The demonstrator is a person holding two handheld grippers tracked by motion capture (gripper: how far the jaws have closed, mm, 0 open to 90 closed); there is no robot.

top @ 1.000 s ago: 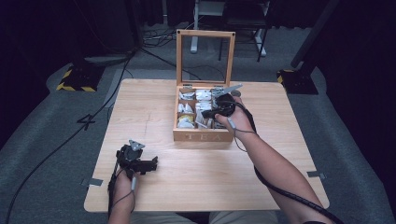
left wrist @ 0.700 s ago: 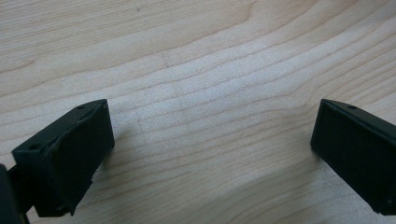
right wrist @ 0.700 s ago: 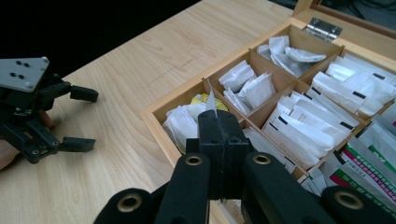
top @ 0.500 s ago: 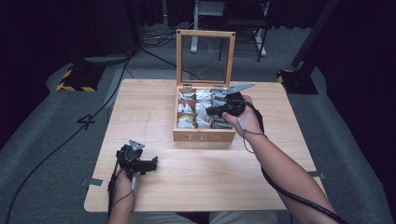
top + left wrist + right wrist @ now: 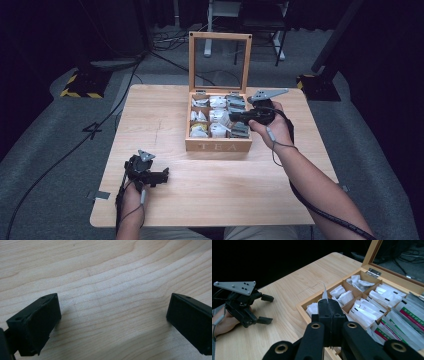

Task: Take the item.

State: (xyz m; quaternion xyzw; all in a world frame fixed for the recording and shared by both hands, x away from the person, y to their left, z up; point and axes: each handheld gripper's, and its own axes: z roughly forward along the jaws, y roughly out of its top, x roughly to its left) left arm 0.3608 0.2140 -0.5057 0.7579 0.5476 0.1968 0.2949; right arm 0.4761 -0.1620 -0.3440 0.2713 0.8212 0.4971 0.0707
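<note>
My right gripper (image 5: 327,305), clenched on a thin white paper tea sachet (image 5: 325,293), hangs above the open wooden tea box (image 5: 218,146) at the bench's far edge, apparently lifting it clear. My left gripper (image 5: 159,177) rests released near the front-left corner, idle.

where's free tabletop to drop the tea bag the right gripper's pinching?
Bare wood: the strip between the TEA box front and the table near edge, right of the left gripper; also the whole area left of the box. Crowded: the box compartments, packed with tea bags. The right gripper holds its bag over the box.
</note>
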